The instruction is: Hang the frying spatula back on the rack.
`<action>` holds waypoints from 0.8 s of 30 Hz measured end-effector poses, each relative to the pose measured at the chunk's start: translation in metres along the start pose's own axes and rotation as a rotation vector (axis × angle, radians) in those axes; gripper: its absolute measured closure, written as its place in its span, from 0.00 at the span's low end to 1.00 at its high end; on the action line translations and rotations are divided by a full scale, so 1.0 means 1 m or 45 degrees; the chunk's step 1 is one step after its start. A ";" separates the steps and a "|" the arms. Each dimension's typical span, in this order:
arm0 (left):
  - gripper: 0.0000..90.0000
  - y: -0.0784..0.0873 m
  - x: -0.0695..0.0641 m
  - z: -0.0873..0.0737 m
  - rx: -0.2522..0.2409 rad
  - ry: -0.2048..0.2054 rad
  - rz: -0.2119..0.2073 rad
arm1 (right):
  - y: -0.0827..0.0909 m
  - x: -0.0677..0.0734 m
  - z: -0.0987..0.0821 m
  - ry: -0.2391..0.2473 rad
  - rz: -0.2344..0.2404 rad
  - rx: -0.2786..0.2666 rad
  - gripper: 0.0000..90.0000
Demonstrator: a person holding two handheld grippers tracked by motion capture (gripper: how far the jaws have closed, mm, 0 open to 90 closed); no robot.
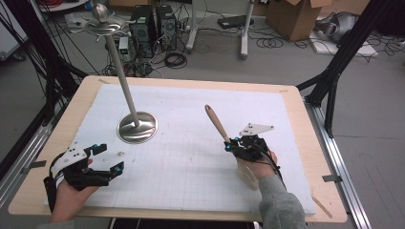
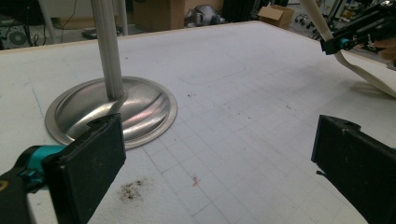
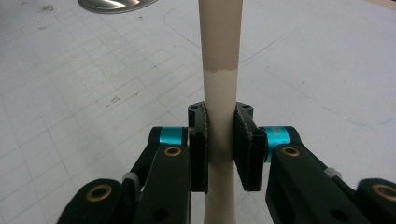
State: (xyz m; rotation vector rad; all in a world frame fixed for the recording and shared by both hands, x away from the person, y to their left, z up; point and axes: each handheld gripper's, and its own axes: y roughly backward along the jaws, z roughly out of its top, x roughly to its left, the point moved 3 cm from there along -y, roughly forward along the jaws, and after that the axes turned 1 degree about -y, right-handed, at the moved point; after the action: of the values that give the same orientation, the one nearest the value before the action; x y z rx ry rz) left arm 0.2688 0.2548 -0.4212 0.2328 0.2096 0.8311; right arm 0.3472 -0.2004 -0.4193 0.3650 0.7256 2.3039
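A cream spatula with a wooden handle (image 1: 217,123) rises tilted from my right gripper (image 1: 234,144), its pale blade (image 1: 248,176) low beside the hand. In the right gripper view the pads are shut on the spatula's cream neck (image 3: 219,88), which passes between the jaws of the right gripper (image 3: 220,144). A steel stand has a round base (image 1: 137,128) on the white mat and a thin pole (image 1: 123,76) up to a dish with a knob. My left gripper (image 1: 109,159) rests at the front left, open and holding nothing (image 2: 219,154), with the stand's base (image 2: 112,109) just ahead of it.
The white gridded mat (image 1: 191,157) covers a wooden tabletop (image 1: 315,143). Black frame posts (image 1: 334,71) stand at both sides. Computer towers (image 1: 153,28), cables and cardboard boxes (image 1: 296,16) lie on the floor beyond the far edge.
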 end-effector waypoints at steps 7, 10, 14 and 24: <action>0.04 0.000 0.000 0.000 -0.006 0.007 -0.002 | 0.003 0.003 0.008 0.001 0.015 -0.017 0.86; 0.04 0.000 0.000 0.000 -0.005 0.005 -0.004 | 0.005 0.004 0.013 0.010 0.020 -0.032 0.87; 0.04 0.000 0.000 0.000 -0.003 0.008 -0.003 | 0.008 0.006 0.020 0.014 0.029 -0.057 0.87; 0.04 0.001 0.000 0.000 -0.005 0.007 -0.005 | 0.012 0.011 0.035 0.047 0.038 -0.089 0.87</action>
State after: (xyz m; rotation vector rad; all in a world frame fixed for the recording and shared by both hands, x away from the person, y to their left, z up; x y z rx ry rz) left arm 0.2683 0.2555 -0.4210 0.2263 0.2138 0.8285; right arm 0.3485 -0.1866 -0.3835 0.3039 0.6596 2.3627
